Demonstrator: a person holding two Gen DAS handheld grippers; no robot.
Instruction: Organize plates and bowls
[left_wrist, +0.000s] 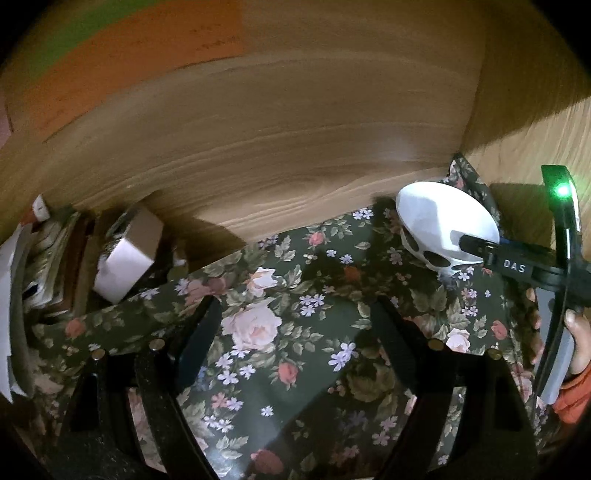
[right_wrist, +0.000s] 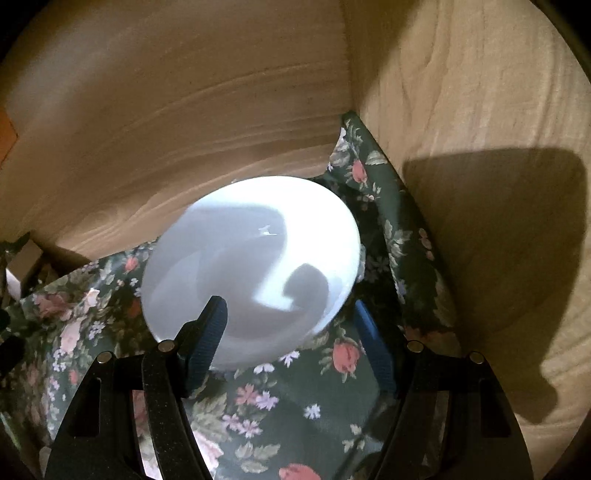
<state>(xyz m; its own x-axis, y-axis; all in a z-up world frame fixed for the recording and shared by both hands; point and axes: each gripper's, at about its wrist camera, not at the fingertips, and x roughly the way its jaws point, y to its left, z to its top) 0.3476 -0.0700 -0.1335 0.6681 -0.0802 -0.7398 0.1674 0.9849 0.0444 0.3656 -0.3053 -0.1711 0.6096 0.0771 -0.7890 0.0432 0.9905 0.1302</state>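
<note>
Hiding bowl (right_wrist: 251, 266) rim: right claw (right_wrist: 295, 339)

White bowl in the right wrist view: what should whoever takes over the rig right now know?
Left hand-held gripper: open, empty, over the floral cloth.
Right hand-held gripper: open, fingers straddling the white bowl at its near rim; pads do not seem to press yet.
The bowl sits by the wooden corner, apparently on the cloth. No plates in view.
Done: nothing visibly sorted.
Left: probably grasp the bowl and place it.
</note>
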